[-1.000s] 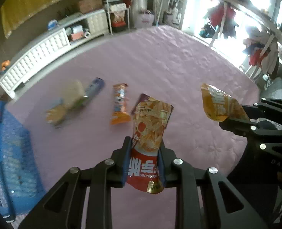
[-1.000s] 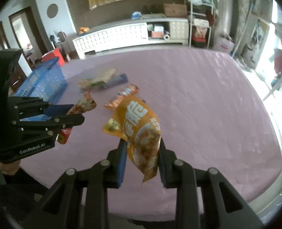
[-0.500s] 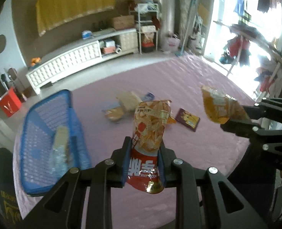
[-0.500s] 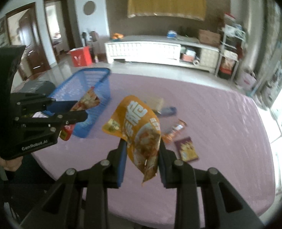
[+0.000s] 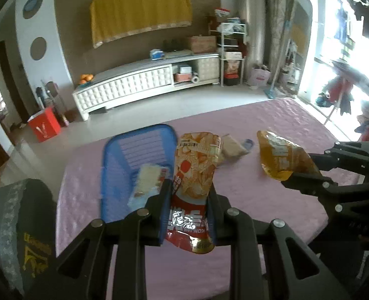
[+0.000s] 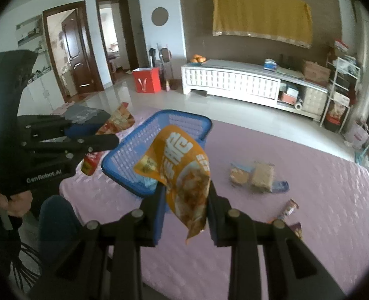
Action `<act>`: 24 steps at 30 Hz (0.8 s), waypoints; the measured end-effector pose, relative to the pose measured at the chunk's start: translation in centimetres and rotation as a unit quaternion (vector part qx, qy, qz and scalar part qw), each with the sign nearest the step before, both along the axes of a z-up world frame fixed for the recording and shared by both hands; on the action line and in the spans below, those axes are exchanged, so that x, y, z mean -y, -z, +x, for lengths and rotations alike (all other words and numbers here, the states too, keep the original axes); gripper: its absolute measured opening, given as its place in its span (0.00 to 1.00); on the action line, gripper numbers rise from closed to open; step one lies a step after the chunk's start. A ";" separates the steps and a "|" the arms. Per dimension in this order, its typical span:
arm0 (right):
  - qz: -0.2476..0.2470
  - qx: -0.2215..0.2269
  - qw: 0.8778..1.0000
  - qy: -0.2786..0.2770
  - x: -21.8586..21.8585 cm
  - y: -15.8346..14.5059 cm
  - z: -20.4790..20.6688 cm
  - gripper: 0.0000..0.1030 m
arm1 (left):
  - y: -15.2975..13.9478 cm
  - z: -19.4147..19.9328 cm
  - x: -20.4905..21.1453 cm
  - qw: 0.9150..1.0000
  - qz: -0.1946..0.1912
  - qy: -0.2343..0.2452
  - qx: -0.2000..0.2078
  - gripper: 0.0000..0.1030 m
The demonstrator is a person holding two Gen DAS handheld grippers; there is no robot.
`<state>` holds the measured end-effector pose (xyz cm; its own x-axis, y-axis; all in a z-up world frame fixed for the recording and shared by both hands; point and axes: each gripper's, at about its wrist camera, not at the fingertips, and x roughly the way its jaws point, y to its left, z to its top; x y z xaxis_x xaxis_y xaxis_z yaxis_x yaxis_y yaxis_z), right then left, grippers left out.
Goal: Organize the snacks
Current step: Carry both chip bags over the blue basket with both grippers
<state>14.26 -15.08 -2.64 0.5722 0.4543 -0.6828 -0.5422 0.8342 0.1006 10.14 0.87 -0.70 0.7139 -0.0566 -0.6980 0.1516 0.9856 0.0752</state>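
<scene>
My left gripper (image 5: 188, 195) is shut on a red-and-orange chip bag (image 5: 197, 175), held upright above the pink tablecloth just right of the blue basket (image 5: 114, 175). One pale snack packet (image 5: 147, 185) lies inside that basket. My right gripper (image 6: 184, 197) is shut on an orange snack bag (image 6: 182, 172), hanging over the near right corner of the blue basket (image 6: 124, 160). The left gripper (image 6: 102, 141) with its chip bag (image 6: 117, 122) shows at the left of the right wrist view, beyond the basket's left side.
Several loose snacks lie on the pink table: tan packets (image 6: 254, 175), a blue packet (image 6: 280, 186), a small wrapped bar (image 6: 289, 207) and a dark pouch (image 6: 298, 228). A person's hand (image 6: 12, 200) holds the left gripper's handle. A dark chair back (image 5: 22, 230) stands at the table's left edge.
Both grippers have risen and swung left with their bags still held. The blue basket has come from the far left edge to just under and beside the bags; the loose snacks have fallen behind to the right.
</scene>
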 end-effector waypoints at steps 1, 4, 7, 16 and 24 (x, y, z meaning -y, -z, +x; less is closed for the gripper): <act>-0.001 0.000 1.000 -0.002 -0.7 -0.1 0.3 0.33 | -0.1 0.1 -0.7 1.000 0.000 -0.007 -0.001 0.22; 0.000 0.000 1.000 -0.012 -1.9 -0.3 1.5 0.33 | -0.3 0.7 -2.3 1.000 0.002 -0.021 -0.004 0.22; -0.001 -0.004 1.000 -0.016 -2.8 -0.2 2.4 0.33 | -0.2 1.5 -3.5 1.000 0.004 -0.030 -0.009 0.22; -0.011 -0.028 0.999 -0.015 -5.4 1.4 5.6 0.33 | 0.8 4.2 -6.1 0.999 -0.003 -0.036 -0.023 0.23; -0.030 -0.051 0.998 -0.024 -7.3 3.6 6.9 0.33 | 4.2 6.2 -7.6 0.998 -0.021 -0.033 -0.059 0.23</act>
<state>21.18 -7.76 -6.20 0.4776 0.4359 -0.7628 -0.5713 0.8137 0.1072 16.30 8.44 -4.86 0.6305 -0.0429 -0.7750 0.0916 0.9956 0.0194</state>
